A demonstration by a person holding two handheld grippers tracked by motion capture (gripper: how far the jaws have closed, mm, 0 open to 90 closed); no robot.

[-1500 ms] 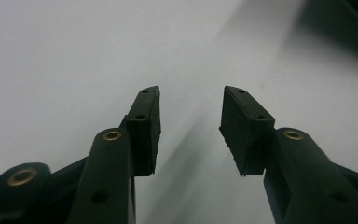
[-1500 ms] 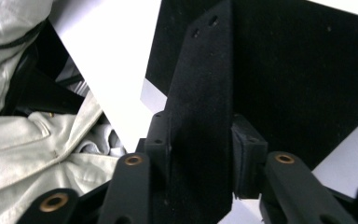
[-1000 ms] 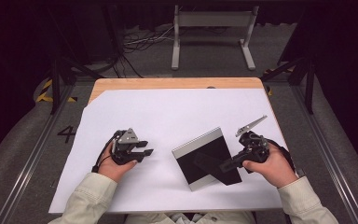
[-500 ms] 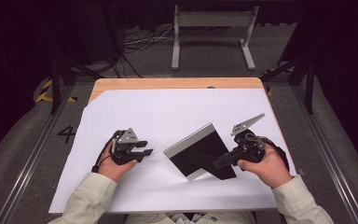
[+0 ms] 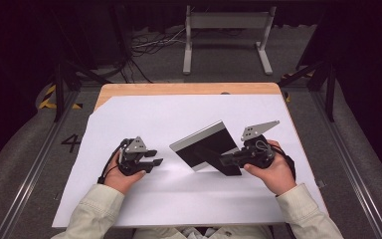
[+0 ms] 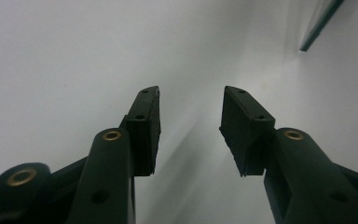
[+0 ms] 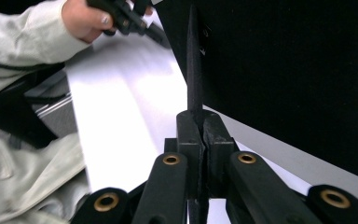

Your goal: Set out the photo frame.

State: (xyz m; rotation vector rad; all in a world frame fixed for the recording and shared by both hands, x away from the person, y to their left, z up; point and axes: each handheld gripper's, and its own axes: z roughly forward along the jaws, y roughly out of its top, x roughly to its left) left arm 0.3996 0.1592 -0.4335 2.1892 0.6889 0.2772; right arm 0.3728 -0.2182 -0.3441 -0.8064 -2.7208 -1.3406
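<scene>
Right hand-held gripper (image 5: 227, 160) clenched on the thin edge of a black folder (image 5: 206, 148), tilted up off the white sheet (image 5: 144, 114) covering the bench; edge-on grip plain in right gripper view (image 7: 195, 135). Left hand-held gripper (image 6: 190, 133) released, resting low beside the folder.

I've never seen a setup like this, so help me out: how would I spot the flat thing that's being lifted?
Find the white sheet covering the wooden table, then look right of its middle. There a thin flat panel stands tilted, one edge down on the sheet, pinched at its lower right corner by the right gripper. It is black with a pale band along one edge, the sheet's sole dark slab.
</scene>
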